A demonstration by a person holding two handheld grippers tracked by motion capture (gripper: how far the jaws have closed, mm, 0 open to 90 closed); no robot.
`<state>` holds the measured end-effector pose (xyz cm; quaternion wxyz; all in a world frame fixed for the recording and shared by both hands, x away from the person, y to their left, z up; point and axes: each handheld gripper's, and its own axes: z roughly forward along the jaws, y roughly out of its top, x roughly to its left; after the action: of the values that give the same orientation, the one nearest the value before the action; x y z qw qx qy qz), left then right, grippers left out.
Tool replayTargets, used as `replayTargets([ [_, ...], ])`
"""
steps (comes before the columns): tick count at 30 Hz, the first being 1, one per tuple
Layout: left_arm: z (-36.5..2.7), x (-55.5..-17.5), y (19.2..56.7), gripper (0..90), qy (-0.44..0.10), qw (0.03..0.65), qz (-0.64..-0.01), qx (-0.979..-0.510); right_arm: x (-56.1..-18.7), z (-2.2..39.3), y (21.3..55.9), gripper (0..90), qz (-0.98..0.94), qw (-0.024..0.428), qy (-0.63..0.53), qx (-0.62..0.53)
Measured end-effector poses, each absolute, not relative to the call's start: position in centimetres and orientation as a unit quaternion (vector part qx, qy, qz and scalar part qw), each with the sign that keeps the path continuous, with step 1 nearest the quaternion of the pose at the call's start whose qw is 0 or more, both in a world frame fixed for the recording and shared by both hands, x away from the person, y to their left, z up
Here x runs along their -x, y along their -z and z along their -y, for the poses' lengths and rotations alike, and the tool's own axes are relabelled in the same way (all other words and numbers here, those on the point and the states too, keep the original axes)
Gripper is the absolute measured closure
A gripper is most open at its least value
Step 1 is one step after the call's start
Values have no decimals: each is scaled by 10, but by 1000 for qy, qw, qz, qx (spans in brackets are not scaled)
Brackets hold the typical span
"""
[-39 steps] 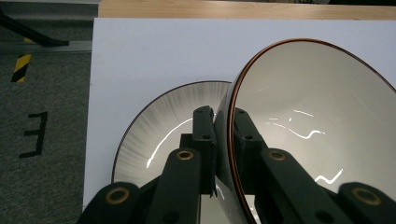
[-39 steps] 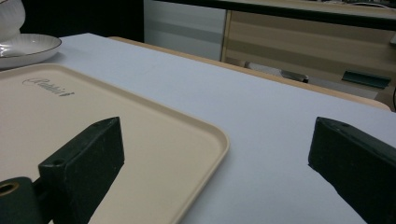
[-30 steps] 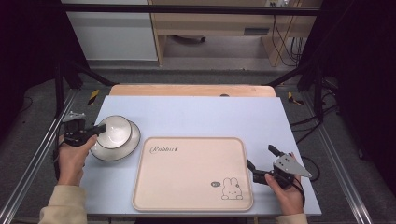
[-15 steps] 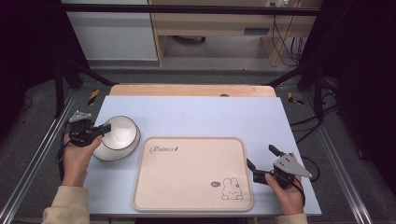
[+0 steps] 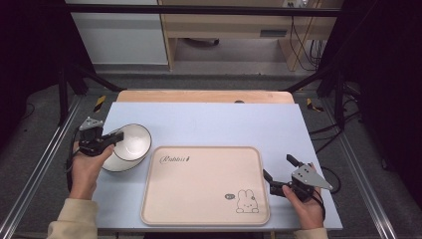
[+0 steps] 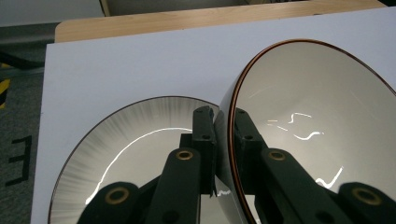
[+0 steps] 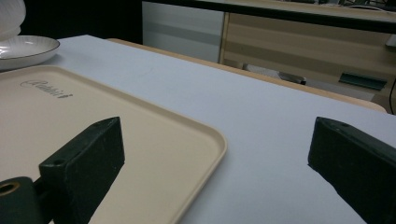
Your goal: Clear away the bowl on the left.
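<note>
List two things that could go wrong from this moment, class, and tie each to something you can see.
The left gripper pinches the tilted bowl only by its thin rim, so the bowl may slip and drop onto the plate below, chipping either. Carried toward the tray, the bowl could clip the tray's raised edge.

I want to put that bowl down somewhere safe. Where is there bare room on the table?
The tray is bare apart from its print, and it sits between the plate and the right claw. The blue mat behind the tray is open up to the wooden edge. It is crowded at the left, where the left claw pinches the bowl rim over the plate.
</note>
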<state>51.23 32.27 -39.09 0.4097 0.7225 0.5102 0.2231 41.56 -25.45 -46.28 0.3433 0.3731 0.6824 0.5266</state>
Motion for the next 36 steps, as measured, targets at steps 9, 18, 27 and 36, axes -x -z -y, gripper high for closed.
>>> replayTargets([
  [9, -297, -509, 385, 822, -198, 427, -484, -738, -416, 255, 463, 39, -682, 344, -527, -372],
  [18, -264, -507, 389, 822, -182, 424, -453, -763, -415, 255, 462, 39, -681, 344, -529, -372],
  [27, -228, -504, 400, 822, -155, 423, -424, -786, -415, 255, 462, 39, -682, 344, -528, -371],
  [36, -210, -500, 403, 822, -145, 423, -410, -795, -415, 256, 462, 39, -682, 343, -529, -372],
])
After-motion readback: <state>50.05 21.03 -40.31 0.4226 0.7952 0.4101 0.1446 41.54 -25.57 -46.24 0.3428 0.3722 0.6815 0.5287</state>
